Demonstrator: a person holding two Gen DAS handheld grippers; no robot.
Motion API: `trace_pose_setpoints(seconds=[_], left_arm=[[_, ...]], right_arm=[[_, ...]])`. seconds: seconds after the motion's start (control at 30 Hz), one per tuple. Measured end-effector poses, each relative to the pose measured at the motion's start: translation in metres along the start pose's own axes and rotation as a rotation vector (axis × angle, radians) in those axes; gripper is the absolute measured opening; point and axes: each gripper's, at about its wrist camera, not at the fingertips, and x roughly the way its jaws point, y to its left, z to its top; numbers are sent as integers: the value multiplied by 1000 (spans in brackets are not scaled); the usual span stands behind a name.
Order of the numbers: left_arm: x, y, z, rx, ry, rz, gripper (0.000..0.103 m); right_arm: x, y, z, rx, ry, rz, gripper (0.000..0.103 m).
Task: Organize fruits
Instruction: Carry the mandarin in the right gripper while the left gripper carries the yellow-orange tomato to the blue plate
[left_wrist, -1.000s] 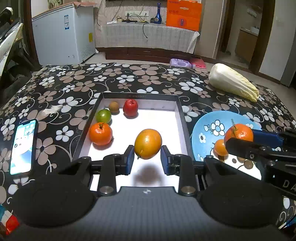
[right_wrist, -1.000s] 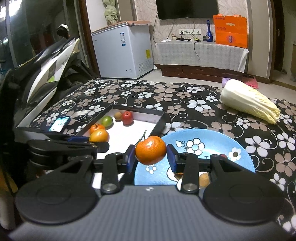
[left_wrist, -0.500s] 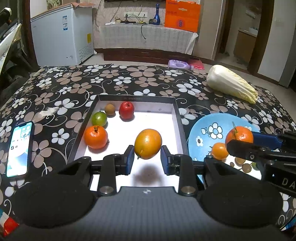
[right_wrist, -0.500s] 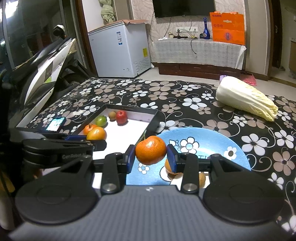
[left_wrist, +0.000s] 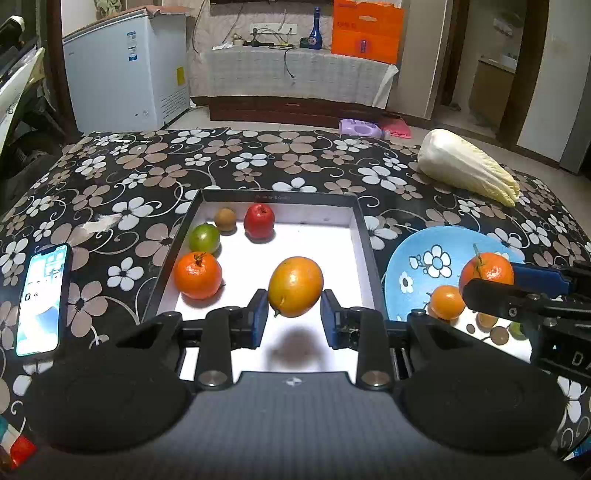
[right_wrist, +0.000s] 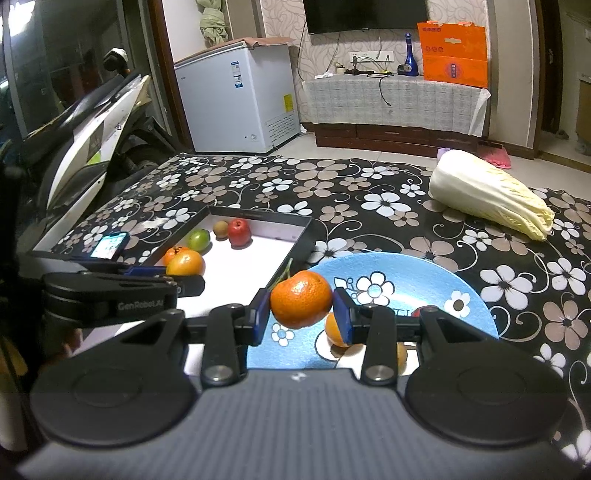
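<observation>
The floral surface (left_wrist: 280, 155) carries a black-walled tray (left_wrist: 364, 236) and, just right of it, a blue plate (left_wrist: 413, 258). Left gripper (left_wrist: 294, 314): jaws pinch a yellow-orange fruit (left_wrist: 295, 286) above the tray floor. Right gripper (right_wrist: 301, 319): jaws pinch a stemmed mandarin (right_wrist: 301, 303) above the plate's left edge.

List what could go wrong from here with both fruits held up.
The left gripper pinches a round orange above the tray; a slip could knock the tangerine. The right gripper holds a stemmed mandarin over the blue plate; dropped, it might roll off.
</observation>
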Motion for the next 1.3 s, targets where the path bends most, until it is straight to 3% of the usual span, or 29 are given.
trace_pose_setpoints(seconds=[1.3], left_arm=[[0,-56,-3,76,-22,-111,36]], right_arm=[[-13,-25,-2,25,-18,-69,40]])
